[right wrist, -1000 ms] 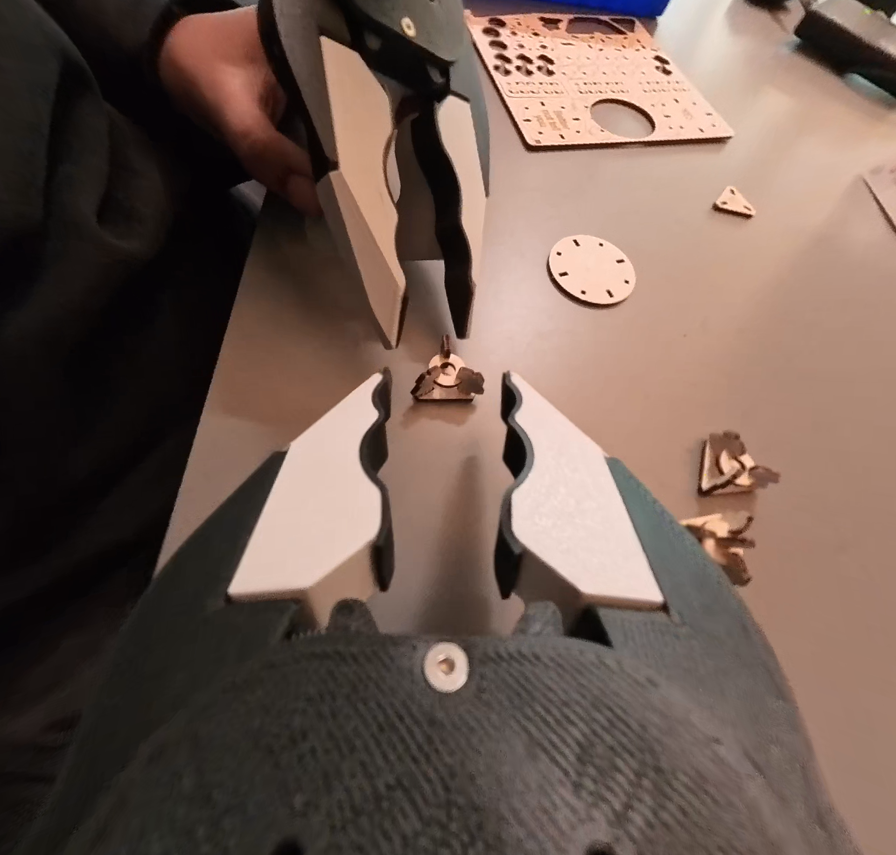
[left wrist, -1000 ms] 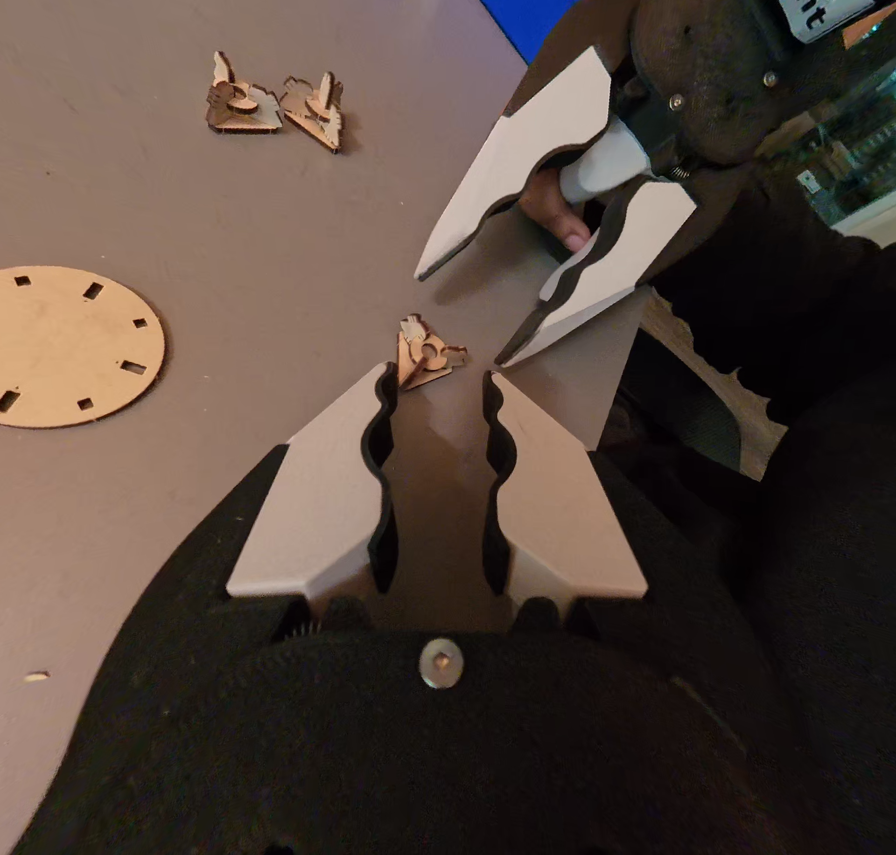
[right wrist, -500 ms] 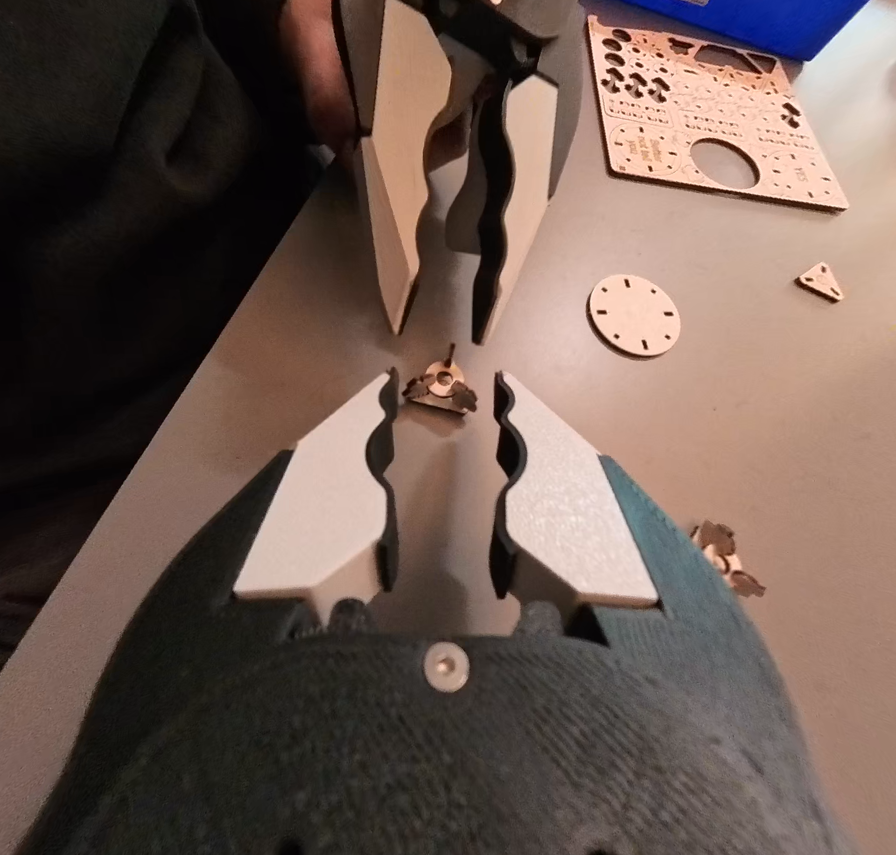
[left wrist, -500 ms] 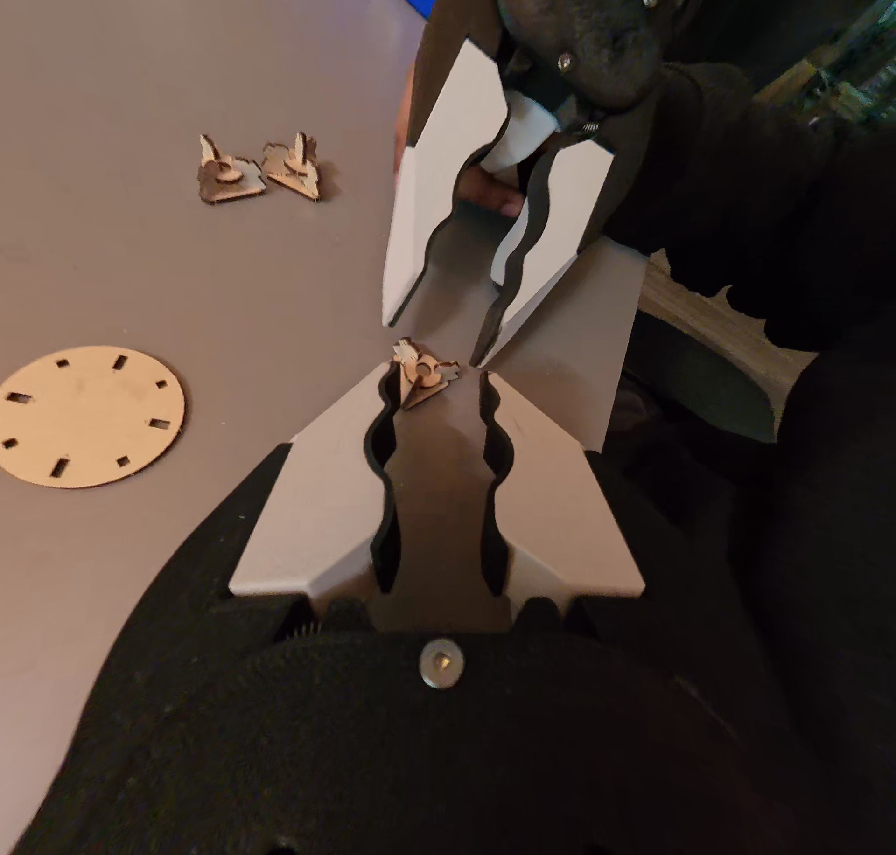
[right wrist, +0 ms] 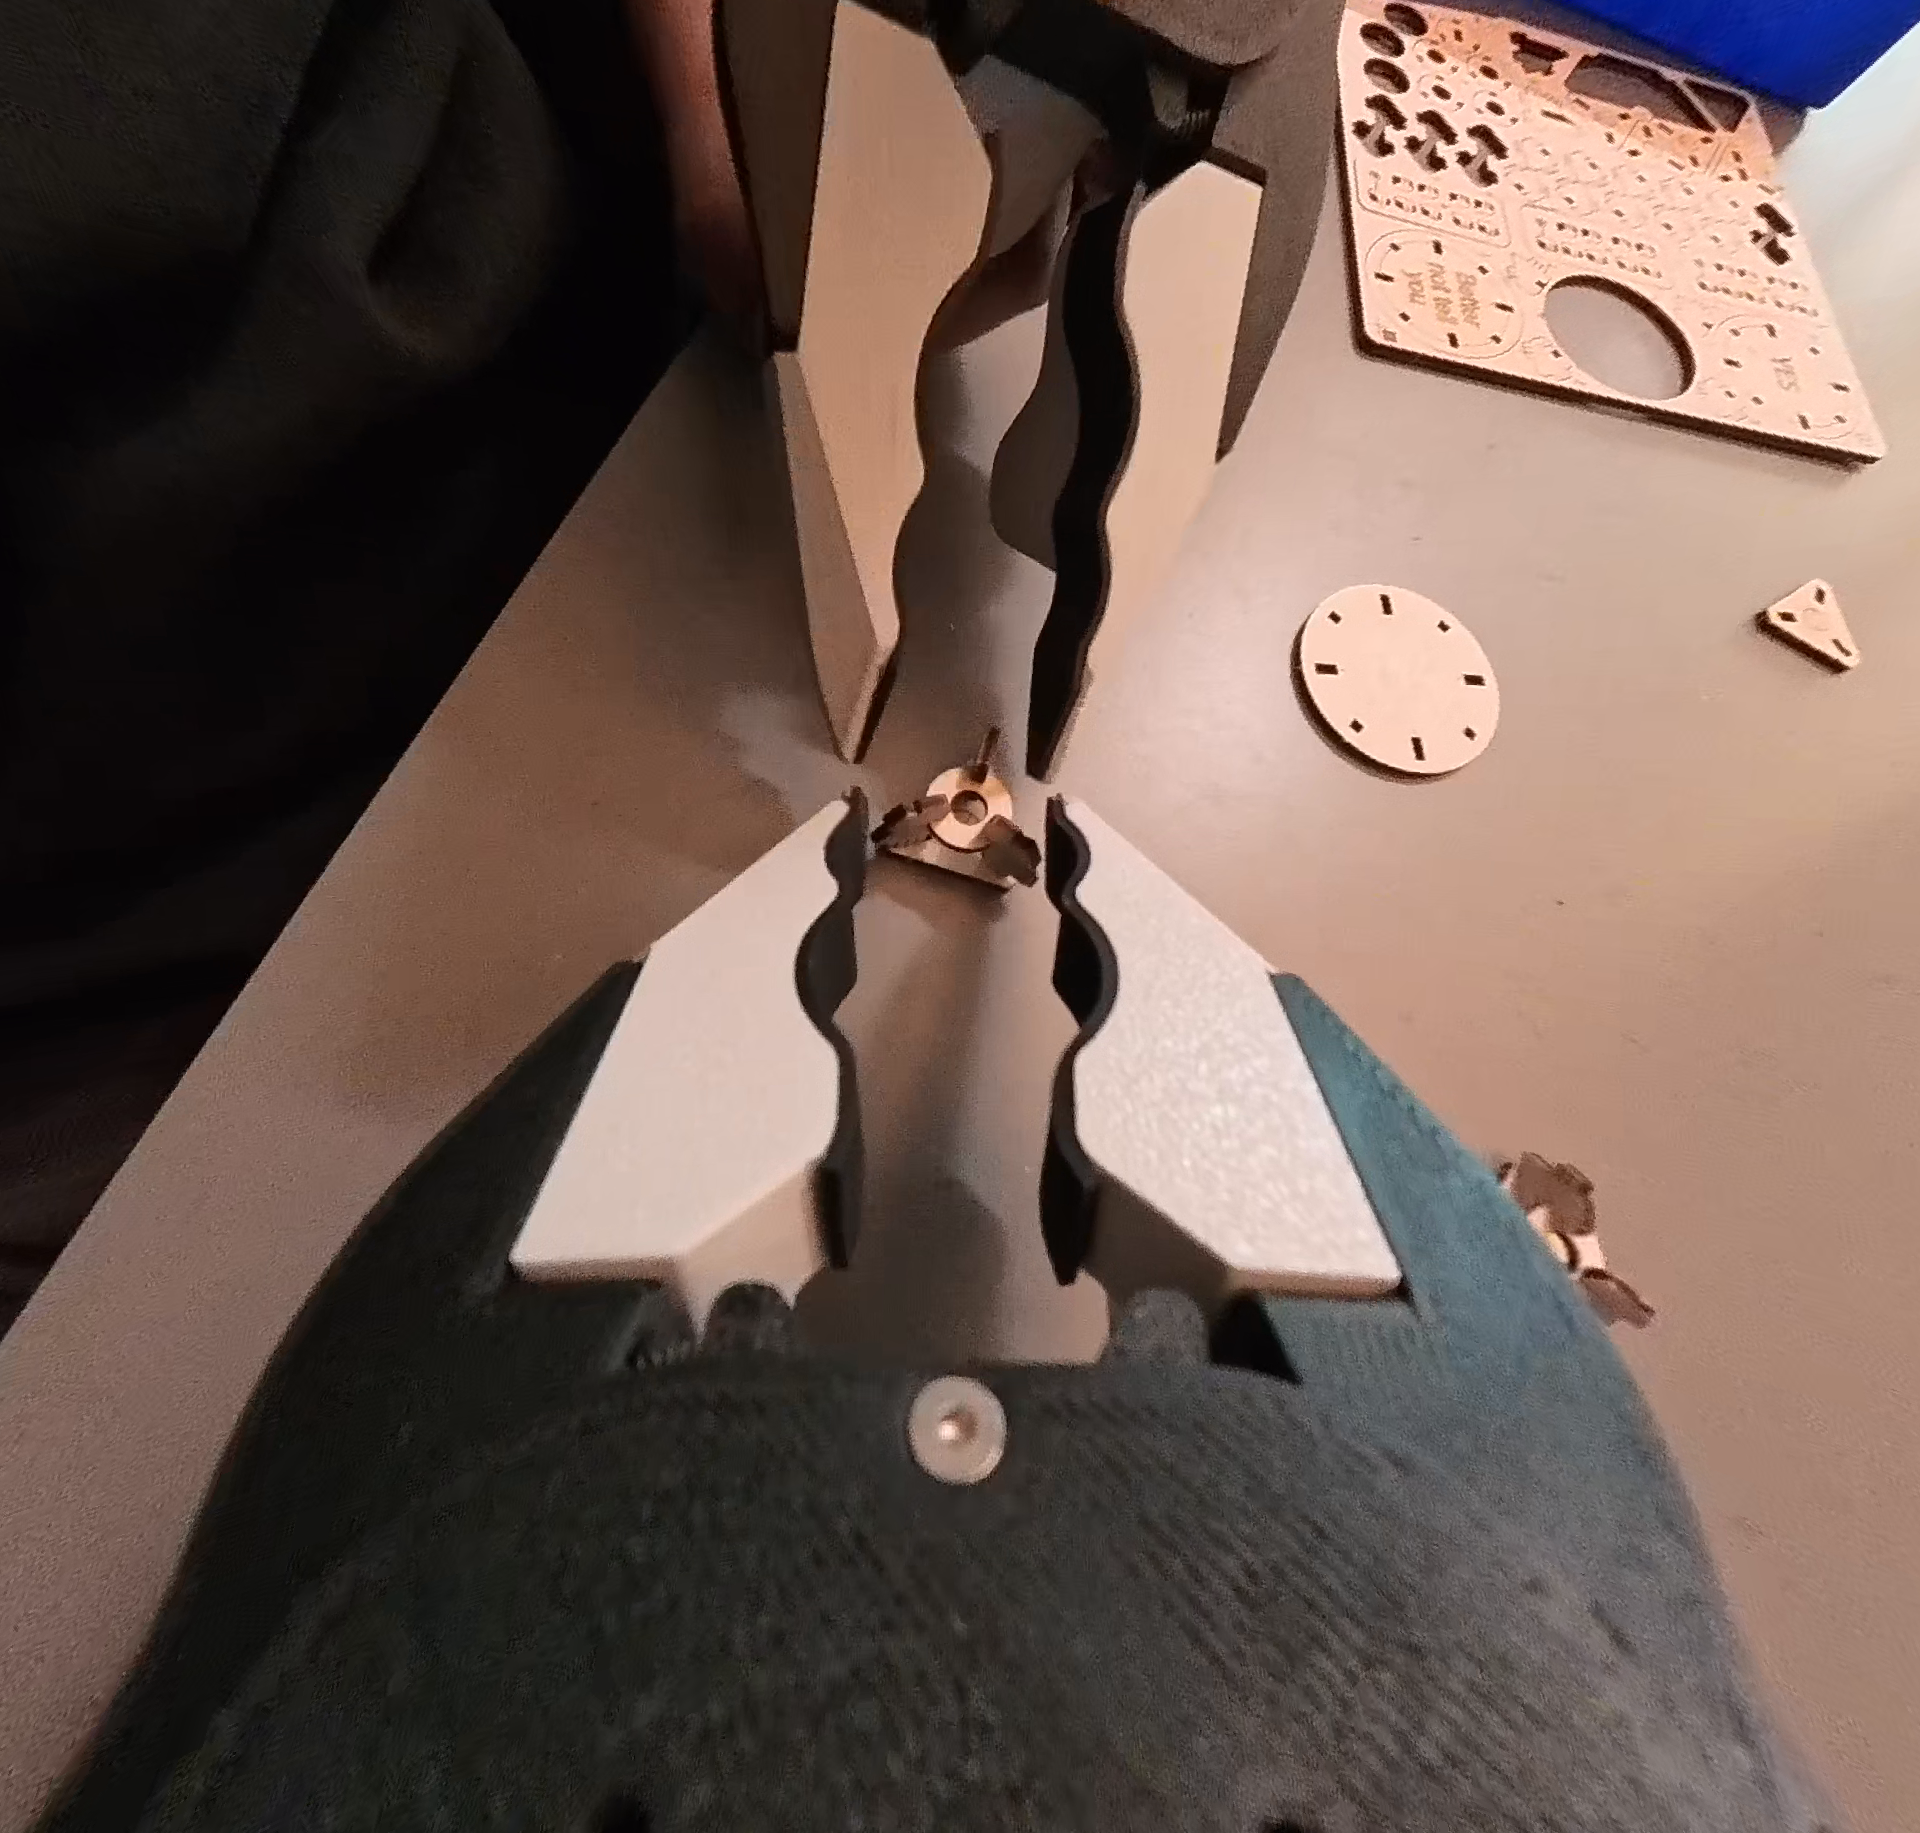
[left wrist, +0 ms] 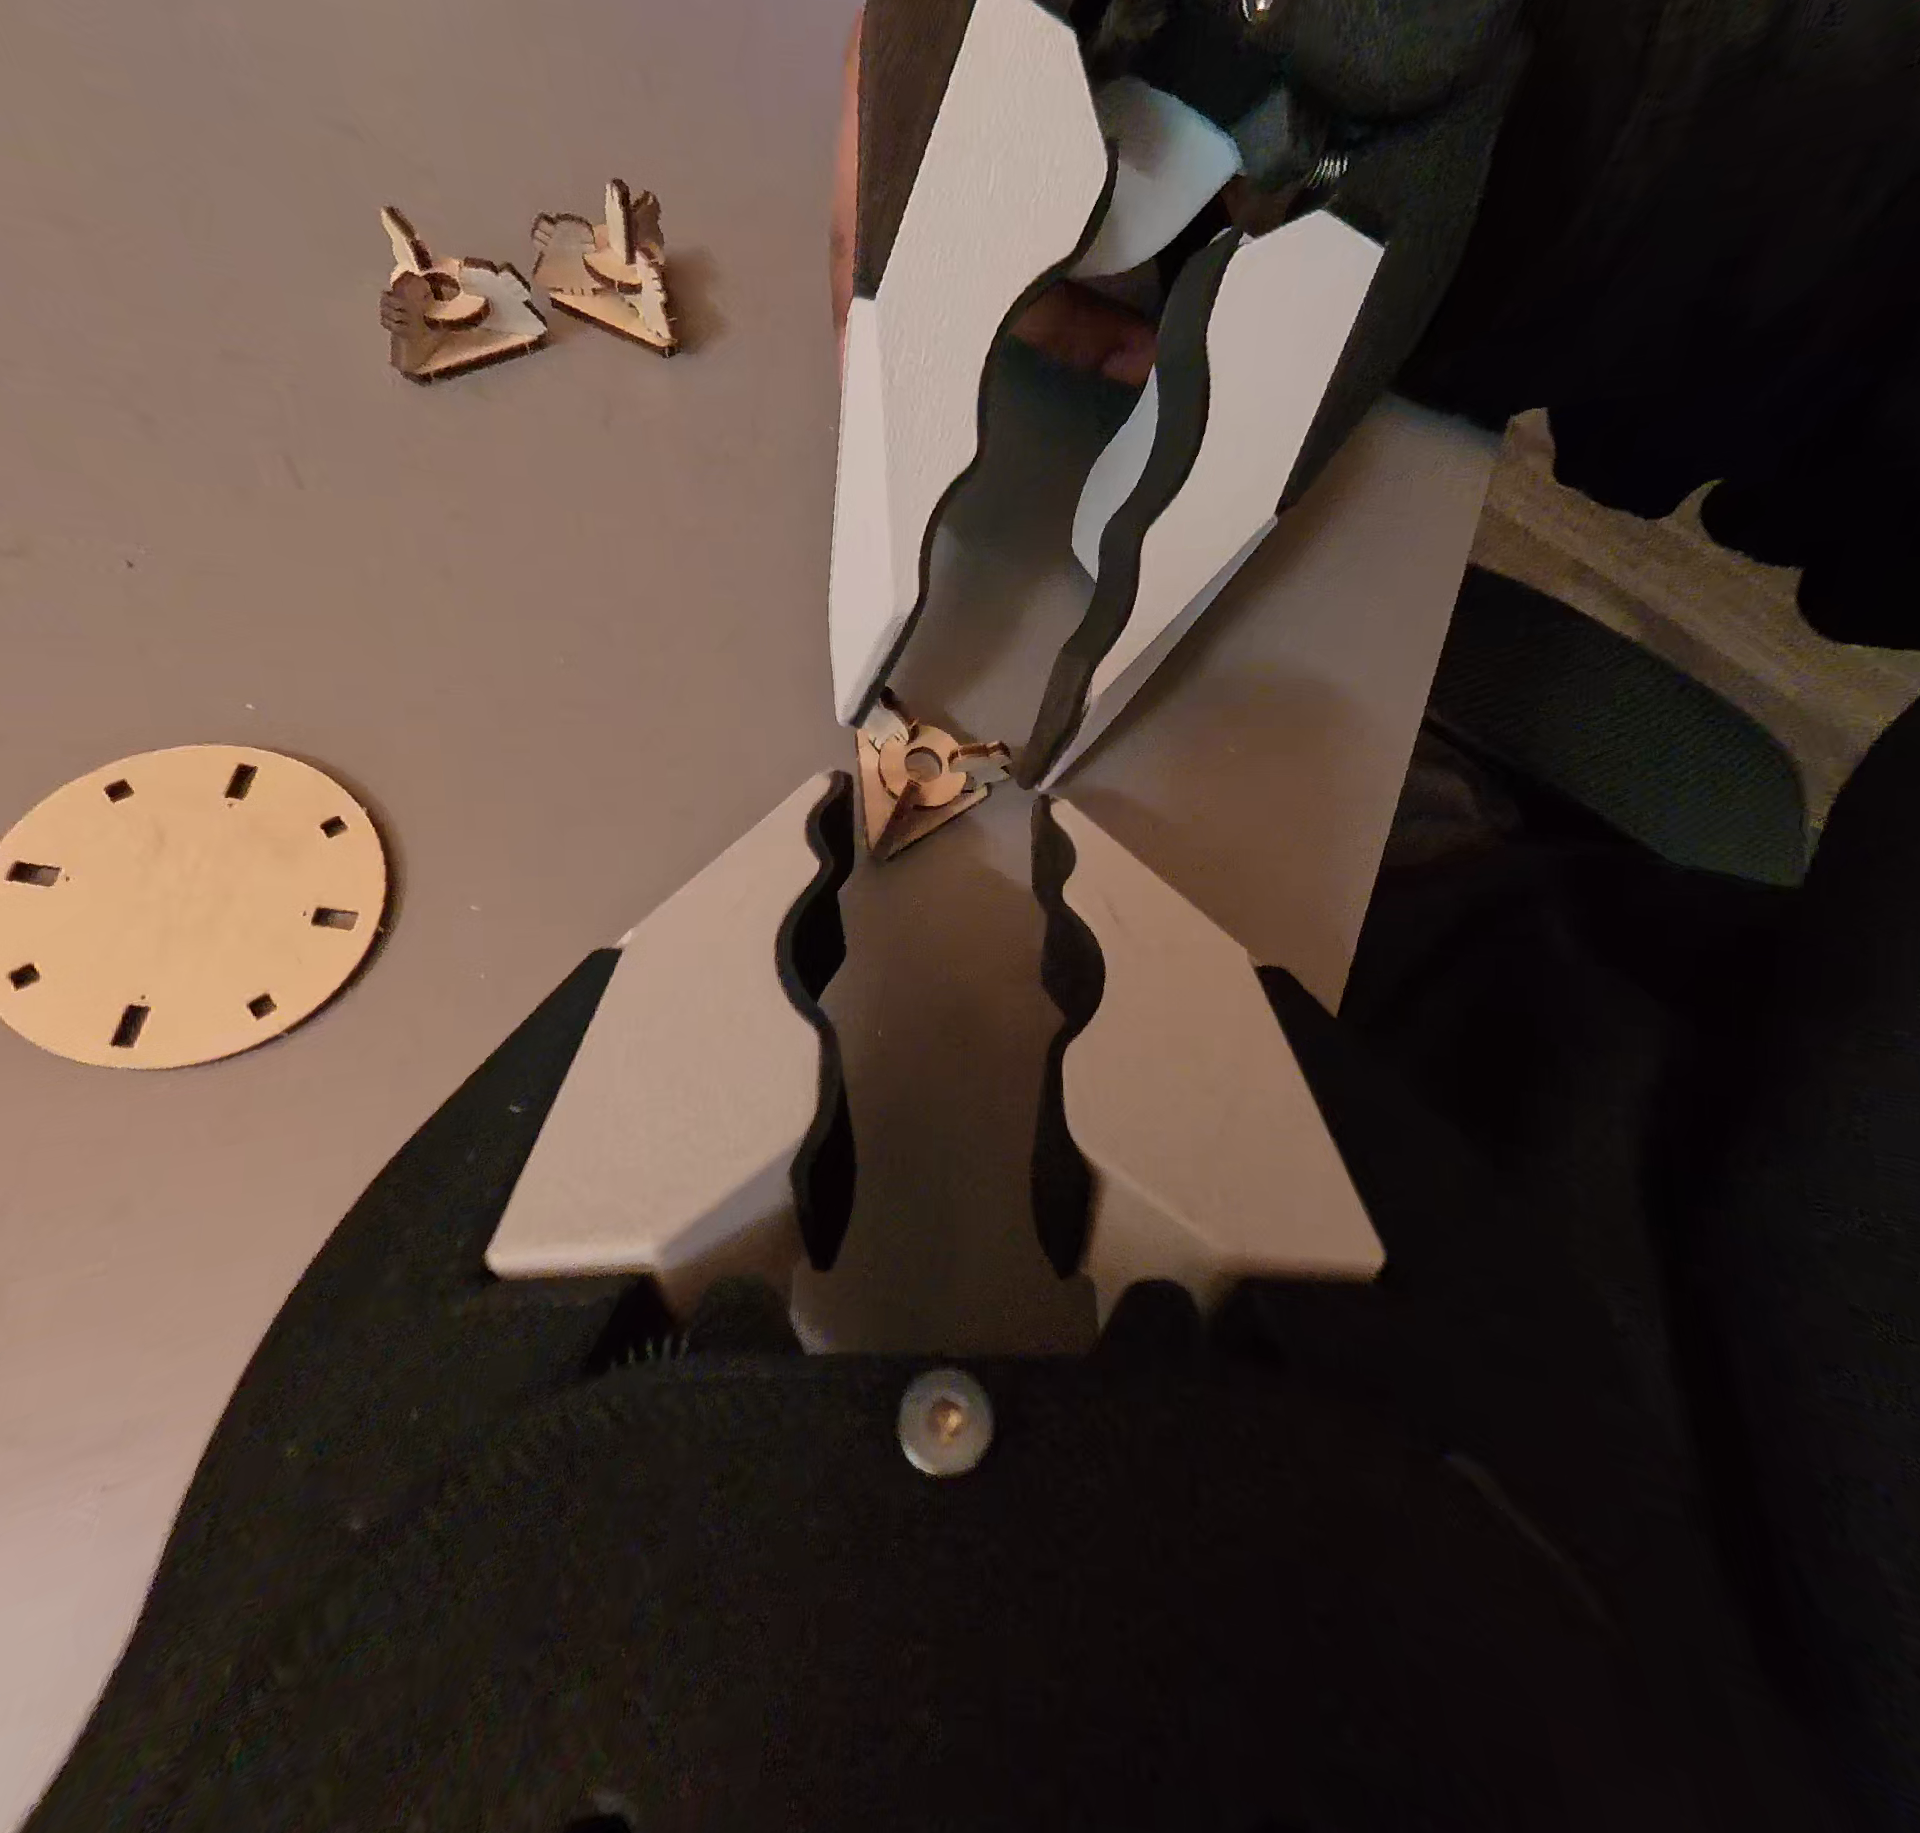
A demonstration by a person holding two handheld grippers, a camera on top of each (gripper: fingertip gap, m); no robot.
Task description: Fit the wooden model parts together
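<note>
2 grippers (left wrist: 940, 807) (right wrist: 956, 812); 3 small assembled wooden triangle pieces, 1 (left wrist: 920, 775) between the grippers, 2 (left wrist: 457, 313) (left wrist: 608, 277) side by side; 1 slotted wooden disc (left wrist: 187, 905); 1 flat wooden triangle (right wrist: 1810, 625); 1 cut-out wooden sheet (right wrist: 1621, 245); 1 blue bin (right wrist: 1704, 7); 1 table (left wrist: 468, 557).

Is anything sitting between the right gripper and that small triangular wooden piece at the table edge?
Nothing visible. The small triangular wooden assembly lies on the table at the open right gripper. The left gripper, also open, faces it from the far side.
</note>
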